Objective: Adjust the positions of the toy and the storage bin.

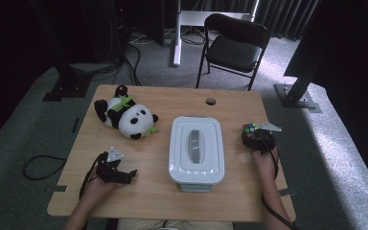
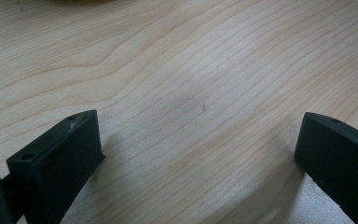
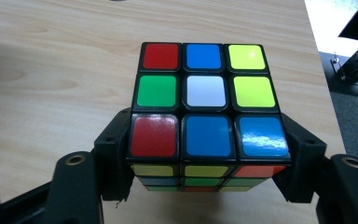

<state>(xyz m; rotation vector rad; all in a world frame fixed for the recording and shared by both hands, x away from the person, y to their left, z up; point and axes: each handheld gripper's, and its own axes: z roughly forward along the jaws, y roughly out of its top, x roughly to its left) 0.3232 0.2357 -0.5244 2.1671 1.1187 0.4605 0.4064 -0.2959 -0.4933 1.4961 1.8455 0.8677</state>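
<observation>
A scrambled Rubik's cube (image 3: 205, 107) sits between the two black jaws of my right gripper (image 3: 207, 149), which press on its left and right sides. From above, the cube (image 1: 252, 129) and the right gripper (image 1: 258, 140) are near the right edge of the wooden table (image 1: 172, 201), to the right of the white box. My left gripper (image 1: 130, 173) rests low at the front left. Its jaws stand wide apart over bare wood (image 2: 198, 140), with nothing between them.
A white lidded container (image 1: 196, 148) stands in the middle of the table. A panda plush (image 1: 124, 117) lies at the back left. Behind the table is a black folding chair (image 1: 235, 45). A small round hole (image 1: 211, 101) marks the far edge.
</observation>
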